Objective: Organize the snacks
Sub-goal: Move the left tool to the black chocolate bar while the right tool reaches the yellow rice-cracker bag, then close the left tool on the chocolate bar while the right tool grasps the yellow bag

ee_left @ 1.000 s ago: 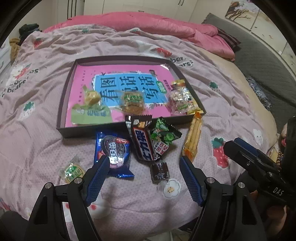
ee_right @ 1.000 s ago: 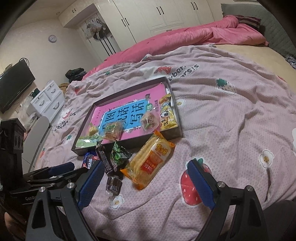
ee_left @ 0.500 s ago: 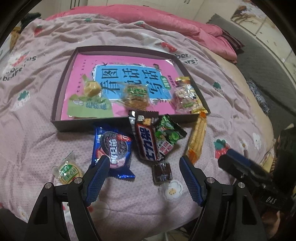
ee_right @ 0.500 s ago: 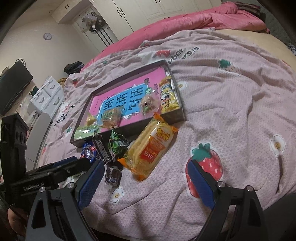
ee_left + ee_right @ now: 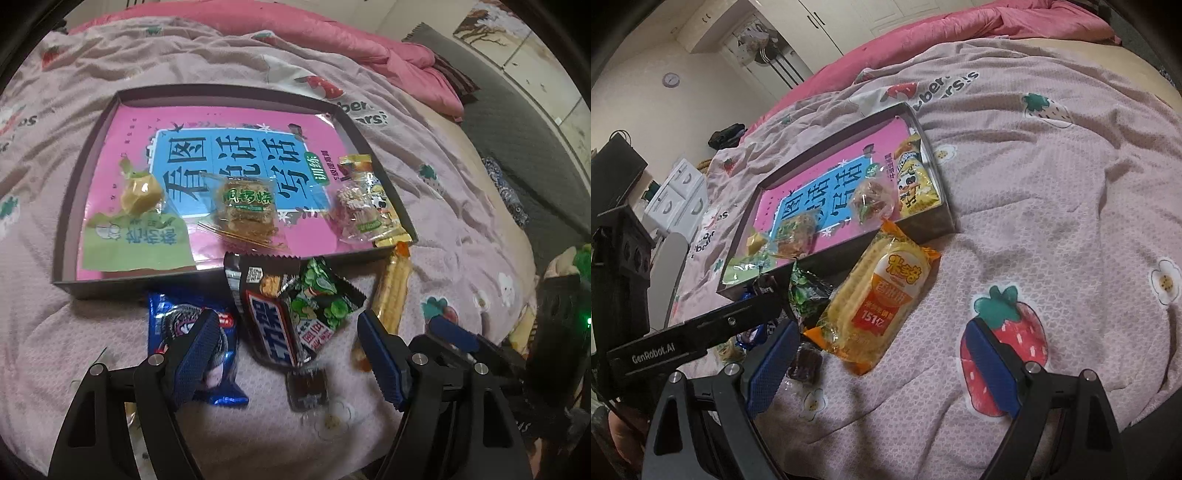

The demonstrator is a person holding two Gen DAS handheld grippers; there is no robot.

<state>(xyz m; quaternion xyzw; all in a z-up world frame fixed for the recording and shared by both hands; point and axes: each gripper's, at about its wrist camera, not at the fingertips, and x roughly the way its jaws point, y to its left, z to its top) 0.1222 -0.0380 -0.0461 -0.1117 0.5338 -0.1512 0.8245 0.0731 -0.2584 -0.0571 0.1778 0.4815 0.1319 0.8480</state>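
Observation:
A dark shallow box (image 5: 207, 277) with a pink and blue book inside lies on the bed and holds several wrapped snacks. In front of it lie a blue cookie pack (image 5: 177, 325), a dark chocolate bar (image 5: 269, 325), a green pea pack (image 5: 321, 299), a small brown candy (image 5: 307, 387) and a long yellow cracker pack (image 5: 391, 295). My left gripper (image 5: 291, 354) is open and empty, low over the chocolate bar and brown candy. My right gripper (image 5: 886, 369) is open and empty just in front of the yellow cracker pack (image 5: 879, 302); the box (image 5: 923, 225) lies beyond it.
A pink duvet (image 5: 314, 33) is bunched at the far side of the bed. The strawberry-print sheet (image 5: 1052, 203) stretches to the right of the box. A white drawer unit (image 5: 676, 195) and dark screen stand beside the bed on the left.
Both grippers have moved forward and down toward the loose snacks in front of the box. The snacks have not moved. Both grippers stay open.

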